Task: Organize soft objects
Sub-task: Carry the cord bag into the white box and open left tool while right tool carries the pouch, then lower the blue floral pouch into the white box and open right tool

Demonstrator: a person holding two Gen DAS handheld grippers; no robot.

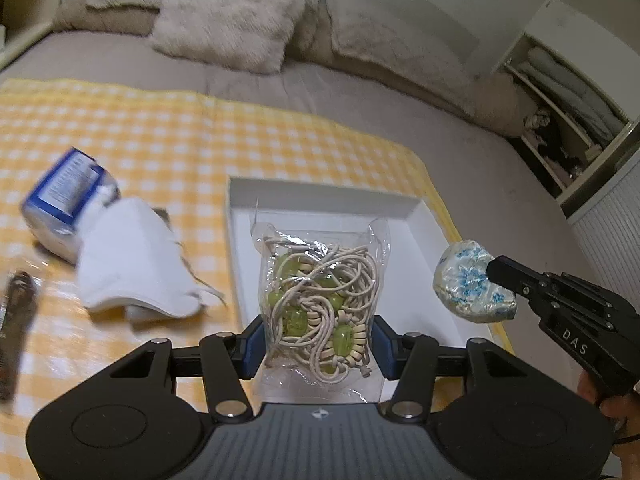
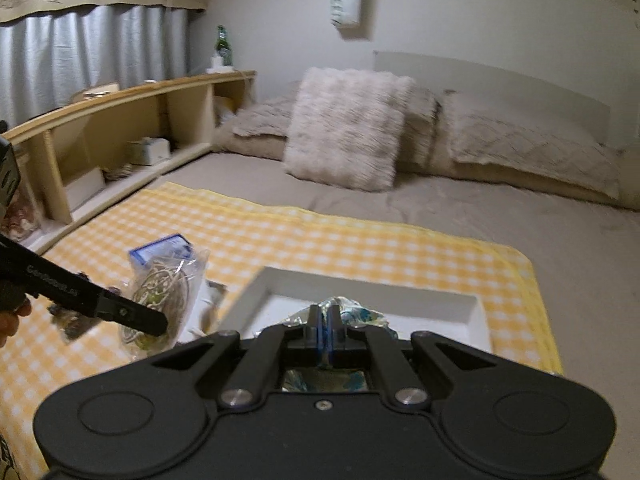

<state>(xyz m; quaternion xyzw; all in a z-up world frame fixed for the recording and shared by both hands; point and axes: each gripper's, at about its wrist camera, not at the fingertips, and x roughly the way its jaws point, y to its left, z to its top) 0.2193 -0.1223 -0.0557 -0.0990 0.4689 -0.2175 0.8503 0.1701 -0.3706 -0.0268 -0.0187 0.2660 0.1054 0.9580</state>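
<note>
lower centre of the left wrist view: left gripper [image 1: 316, 346], jaws partly apart and pressed on a clear bag of cord and green beads [image 1: 320, 300], held over the white tray [image 1: 432, 216]. lower right: right gripper [image 1: 494, 270], jaws closed on a blue-flowered pouch [image 1: 466, 280] beside the tray's right rim. left: white cloth [image 1: 132, 260] and blue packet [image 1: 64, 200] on the yellow checked cloth [image 1: 200, 136]. top: fluffy pillow [image 1: 236, 12].

Blue-and-white pack [image 1: 66, 204]: motion-blurred, print unreadable. Dark packet [image 1: 14, 332]: cut by the left edge, contents unclear. Floral pouch [image 2: 340, 312]: mostly hidden behind the right gripper [image 2: 324, 326]. Open shelves [image 1: 560, 120]: contents dim, indistinct. White tray [image 1: 320, 192]: near rim hidden.
</note>
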